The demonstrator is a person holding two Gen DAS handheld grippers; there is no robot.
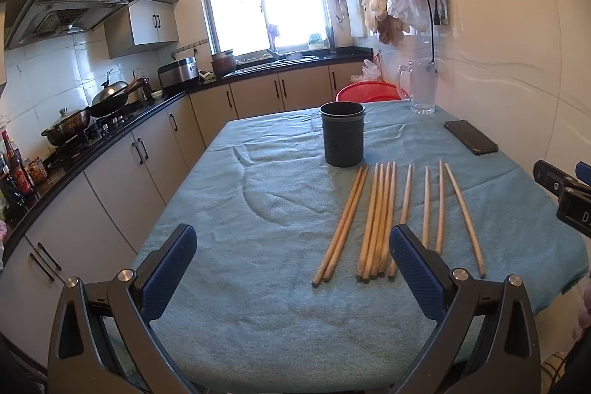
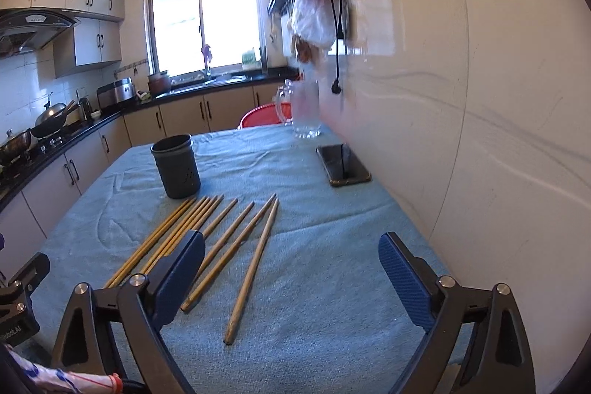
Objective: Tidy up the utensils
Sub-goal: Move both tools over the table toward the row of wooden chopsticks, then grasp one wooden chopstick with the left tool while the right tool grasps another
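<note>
Wooden chopsticks (image 1: 376, 220) lying loose on teal cloth (image 1: 258, 283) beside dark cylindrical holder (image 1: 342, 133); left gripper (image 1: 293, 268) and right gripper (image 2: 291, 268) both spread wide, empty.

Chopsticks (image 1: 376, 220): bare wood, matt, pale tan. Utensil holder (image 1: 342, 134) at 12 o'clock from them: dark matt plastic. Surface cover (image 1: 258, 209): teal terry cloth, rough nap, creased. Phone (image 2: 342, 165): glossy black. Glass mug (image 1: 421, 87): clear, smooth. Wall tiles (image 2: 480, 98): glossy white.
</note>
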